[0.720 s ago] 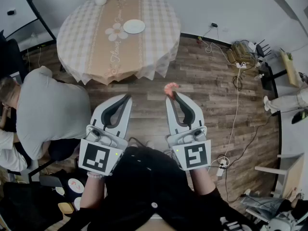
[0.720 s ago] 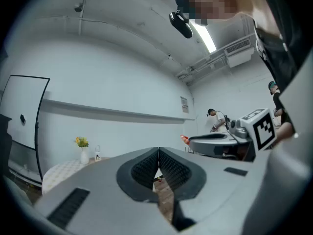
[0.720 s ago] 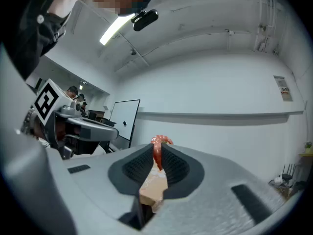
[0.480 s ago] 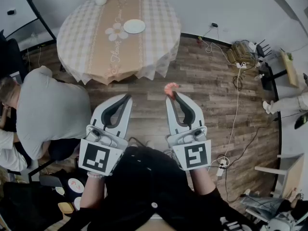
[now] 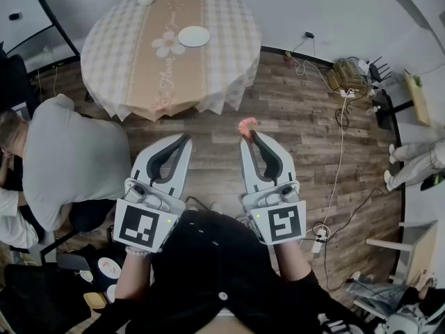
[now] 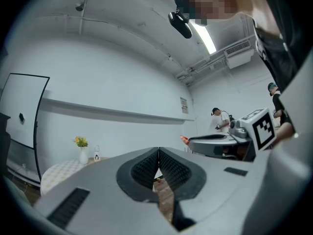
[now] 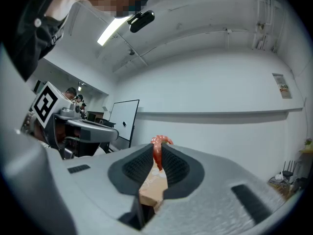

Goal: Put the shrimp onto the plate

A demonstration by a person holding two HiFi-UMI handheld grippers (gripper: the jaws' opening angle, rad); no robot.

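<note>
- My right gripper (image 5: 247,133) had its jaws pinched on the orange shrimp (image 7: 157,153), above the wood floor (image 5: 299,117).
- My left gripper (image 5: 186,139) was closed tip to tip, with nothing in it.
- The white plate (image 5: 193,37) sat on the round table (image 5: 111,54), well apart from the shrimp.

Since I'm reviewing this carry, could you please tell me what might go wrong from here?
1. The right gripper pinches the shrimp only at its jaw tips, over bare wood floor; it could slip out and fall.
2. The plate sits far in on the table, so an early release would likely miss it.
3. A seated person is close on the left; a swing could bump them.
</note>
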